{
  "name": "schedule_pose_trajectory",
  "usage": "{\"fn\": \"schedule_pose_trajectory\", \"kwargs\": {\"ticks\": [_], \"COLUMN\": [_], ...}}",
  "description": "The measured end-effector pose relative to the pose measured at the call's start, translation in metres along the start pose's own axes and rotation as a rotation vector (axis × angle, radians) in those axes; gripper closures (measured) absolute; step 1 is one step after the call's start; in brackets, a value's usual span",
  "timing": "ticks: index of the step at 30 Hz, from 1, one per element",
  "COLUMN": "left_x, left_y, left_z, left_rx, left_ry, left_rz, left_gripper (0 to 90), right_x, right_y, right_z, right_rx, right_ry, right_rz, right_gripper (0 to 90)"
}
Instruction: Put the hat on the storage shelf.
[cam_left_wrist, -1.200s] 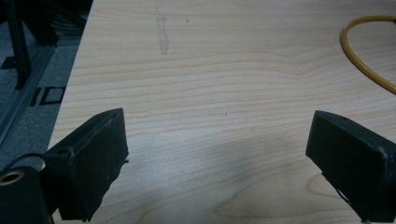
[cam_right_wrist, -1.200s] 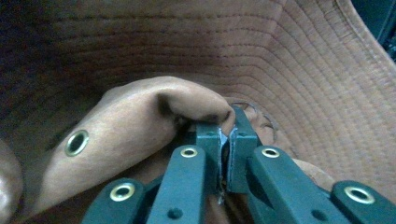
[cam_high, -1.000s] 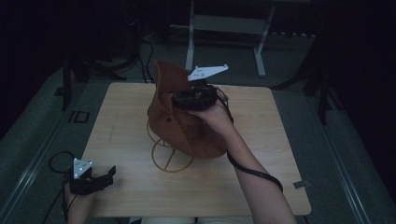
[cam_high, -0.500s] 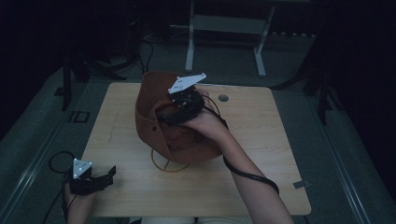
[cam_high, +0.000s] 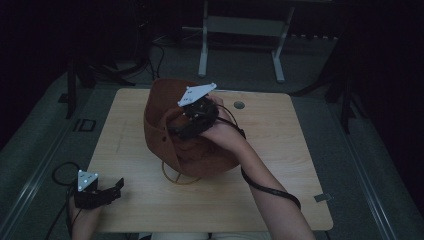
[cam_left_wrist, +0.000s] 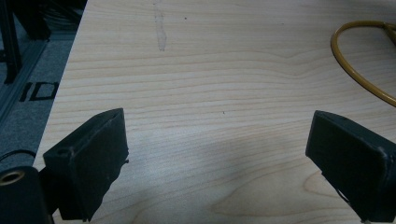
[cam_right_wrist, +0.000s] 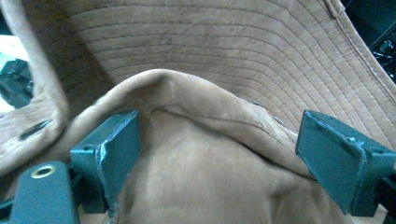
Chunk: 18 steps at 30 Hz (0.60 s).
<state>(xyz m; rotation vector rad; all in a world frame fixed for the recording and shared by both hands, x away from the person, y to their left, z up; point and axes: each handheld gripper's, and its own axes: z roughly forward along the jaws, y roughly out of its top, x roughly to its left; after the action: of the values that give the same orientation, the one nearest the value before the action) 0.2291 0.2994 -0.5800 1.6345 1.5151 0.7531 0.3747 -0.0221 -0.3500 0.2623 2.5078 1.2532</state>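
A brown suede hat (cam_high: 200, 150) sits in the middle of the wooden table (cam_high: 280, 165) over a yellow wire ring (cam_high: 177, 177). My right gripper (cam_high: 176, 131) rests over its crown. Its jaws have just been opening and now stand wide, with a fold of the hat (cam_right_wrist: 210, 46) between them; my right gripper (cam_right_wrist: 217, 135) does not pinch it. Open and holding nothing, my left gripper (cam_high: 117, 186) lies at the near left table edge. In the left gripper view my left gripper (cam_left_wrist: 219, 135) hovers over bare wood (cam_left_wrist: 210, 70), the ring (cam_left_wrist: 359, 70) at the right.
A white-legged frame (cam_high: 240, 30) stands on the floor beyond the table. A small round grommet (cam_high: 239, 105) is set in the tabletop near the far edge. Dark cables lie on the floor at the left (cam_high: 62, 172). A bit of tape (cam_high: 320, 198) marks the near right edge.
The right gripper has shifted left and slightly down with the hat, and its jaws have spread apart. The hat's brim now leans further left. The left gripper has not moved.
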Motion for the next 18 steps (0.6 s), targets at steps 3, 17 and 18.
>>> {"fn": "schedule_pose_trajectory", "kwargs": {"ticks": [3,17,18], "left_x": [0.000,-0.001,-0.001], "left_y": [0.000,0.000,0.000], "left_z": [0.000,0.001,0.001], "left_rx": [0.000,0.010,0.010], "left_ry": [0.002,0.007,0.009], "left_rz": [0.002,-0.001,0.000], "left_gripper": [6.4,6.3,6.3], "right_x": [-0.001,-0.022,-0.024], "right_y": [-0.002,-0.046,-0.050], "right_z": [-0.010,-0.059,-0.062], "right_rx": [-0.020,-0.093,-0.094], "right_ry": [-0.005,-0.006,-0.012], "right_rz": [-0.023,0.084,0.098], "right_gripper": [13.7,14.4,14.4]}}
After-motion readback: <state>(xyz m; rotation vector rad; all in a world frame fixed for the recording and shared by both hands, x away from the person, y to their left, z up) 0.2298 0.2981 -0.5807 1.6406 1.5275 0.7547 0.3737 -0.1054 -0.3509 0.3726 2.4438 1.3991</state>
